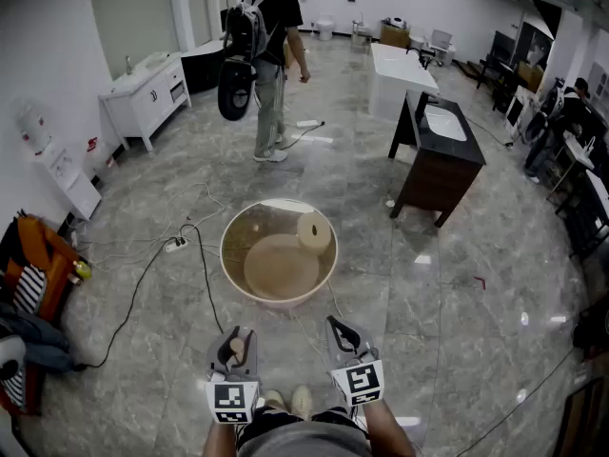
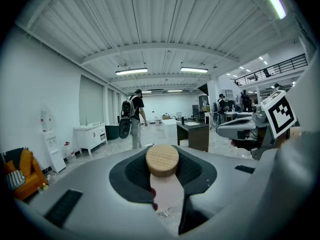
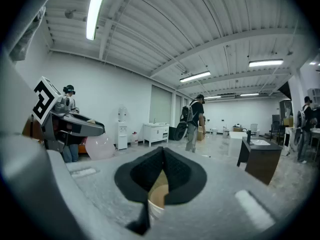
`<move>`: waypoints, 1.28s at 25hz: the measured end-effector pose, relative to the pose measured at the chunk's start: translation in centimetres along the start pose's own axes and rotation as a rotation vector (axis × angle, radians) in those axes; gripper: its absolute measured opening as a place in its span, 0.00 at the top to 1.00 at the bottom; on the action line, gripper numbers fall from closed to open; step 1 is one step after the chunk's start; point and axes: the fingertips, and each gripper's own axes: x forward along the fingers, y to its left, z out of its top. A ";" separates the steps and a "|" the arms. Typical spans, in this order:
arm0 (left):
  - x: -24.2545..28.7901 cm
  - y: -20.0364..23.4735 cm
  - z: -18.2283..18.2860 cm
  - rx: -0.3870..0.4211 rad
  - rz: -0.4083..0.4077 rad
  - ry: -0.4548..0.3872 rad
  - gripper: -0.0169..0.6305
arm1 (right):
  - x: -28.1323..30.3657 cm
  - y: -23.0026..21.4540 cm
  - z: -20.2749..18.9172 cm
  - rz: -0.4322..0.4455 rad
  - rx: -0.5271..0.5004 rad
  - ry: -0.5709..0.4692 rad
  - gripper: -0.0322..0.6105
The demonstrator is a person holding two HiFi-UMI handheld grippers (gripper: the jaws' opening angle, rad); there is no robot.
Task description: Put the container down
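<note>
1. Our left gripper [image 1: 233, 349], at the lower centre of the head view, has its jaws partly closed on the small pale-pink container with a round wooden lid [image 2: 162, 160]. The pads press on its sides.
2. Our right gripper [image 1: 345, 336], just beside it, has its jaws together on nothing.
3. The container hangs over the grey marble floor [image 1: 428, 284], just below the round cream basin [image 1: 279, 303] at frame centre.
4. We should lower it upright and slowly, clear of the basin's rim.
5. We judge it best to spread the jaws only once its base rests flat, then lift straight away so the lid is not knocked.
</note>
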 end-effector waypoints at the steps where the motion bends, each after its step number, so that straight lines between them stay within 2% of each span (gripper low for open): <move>1: 0.1 0.0 -0.1 -0.003 0.000 0.002 0.78 | 0.1 0.0 -0.1 0.001 0.008 0.002 0.95; 11: 1.0 0.2 -0.1 -0.011 0.006 0.008 0.78 | 0.7 -0.4 0.1 0.002 0.012 0.002 0.95; 18: 3.9 1.4 0.1 -0.003 0.005 0.009 0.78 | 3.8 -1.6 0.0 0.003 0.015 -0.001 0.95; 24: 8.9 4.4 0.2 0.003 -0.003 0.022 0.78 | 9.3 -3.3 -0.1 0.002 0.030 0.001 0.95; 32: 18.1 10.1 1.4 0.003 -0.011 0.032 0.78 | 20.4 -5.6 0.5 0.029 0.039 0.022 0.95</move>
